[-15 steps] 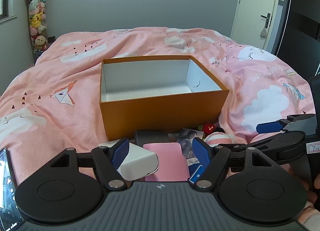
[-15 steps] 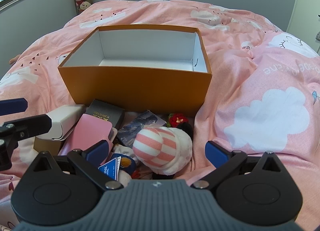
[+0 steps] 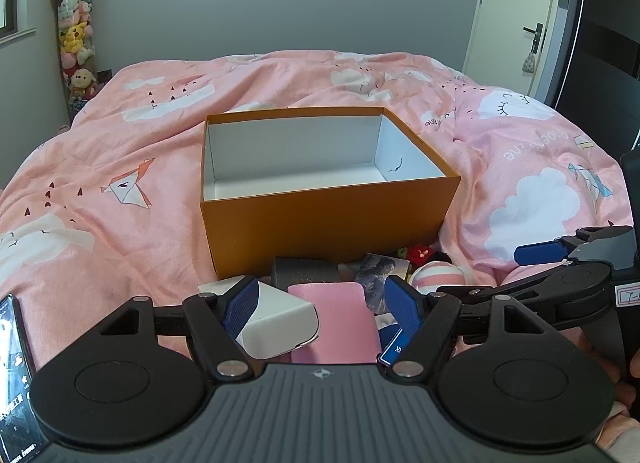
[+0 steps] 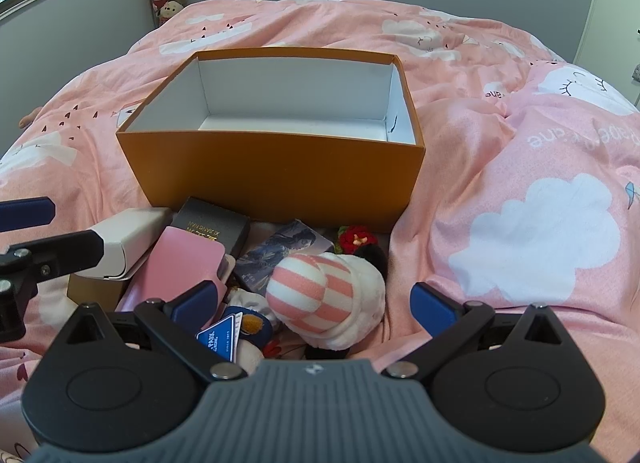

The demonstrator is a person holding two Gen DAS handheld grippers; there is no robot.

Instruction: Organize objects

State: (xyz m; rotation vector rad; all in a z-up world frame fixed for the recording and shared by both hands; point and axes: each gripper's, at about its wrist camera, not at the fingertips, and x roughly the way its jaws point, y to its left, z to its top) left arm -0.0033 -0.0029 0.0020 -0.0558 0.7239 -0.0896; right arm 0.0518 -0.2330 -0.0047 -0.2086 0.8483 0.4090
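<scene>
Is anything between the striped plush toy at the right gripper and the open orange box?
Nothing visible blocks the top of the orange box, and no item shows inside. The striped plush toy sits between the open fingers of the right hand-held gripper. A picture card and black box lie low between them, below a lifted path.

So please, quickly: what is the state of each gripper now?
Left gripper: open, its fingers around the white cardboard box and pink flat case, gripping nothing.
Right gripper: open, around the pink-striped plush toy.
</scene>
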